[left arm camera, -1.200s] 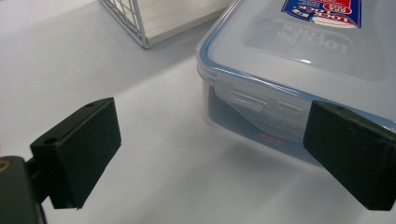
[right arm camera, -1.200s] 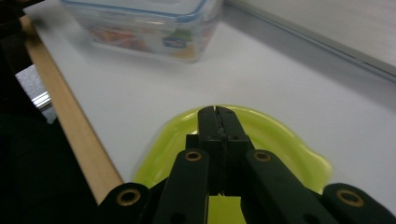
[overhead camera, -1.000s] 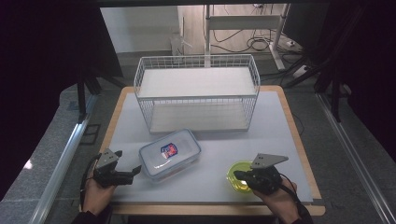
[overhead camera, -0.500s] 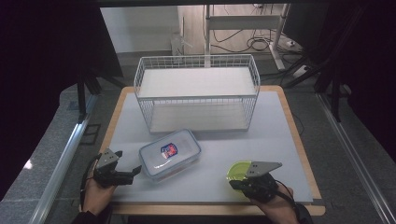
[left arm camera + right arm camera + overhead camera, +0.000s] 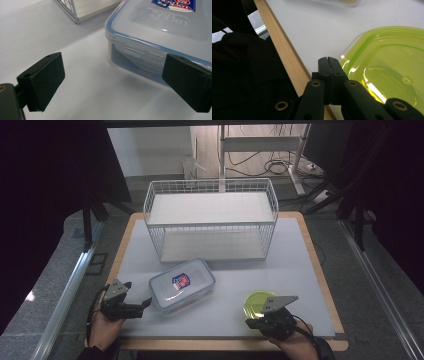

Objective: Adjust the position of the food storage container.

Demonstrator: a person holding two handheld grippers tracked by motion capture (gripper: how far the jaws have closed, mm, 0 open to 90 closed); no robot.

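With its jaws wide apart beside the clear lidded food box [image 5: 160, 32] on the bench [image 5: 300, 255], the left gripper [image 5: 113, 82] should slide straight around the box's clip end, while the right gripper [image 5: 329, 65], jaws pressed together on nothing, waits by the green lid [image 5: 387, 65].

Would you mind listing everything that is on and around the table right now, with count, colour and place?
wire rack: one, white, two shelves, at the far middle of the table
food container: one, clear with a blue-edged clip lid and a red and blue label, in front of the rack, left of centre
green lid: one, translucent yellow-green, near the front edge on the right
table: one, white top with a wooden rim
cables: several, dark, on the floor beyond the table
left gripper: one, black, jaws open, beside the container's left end
right gripper: one, black, jaws shut, empty, at the green lid's near edge
hands: two, at the front edge
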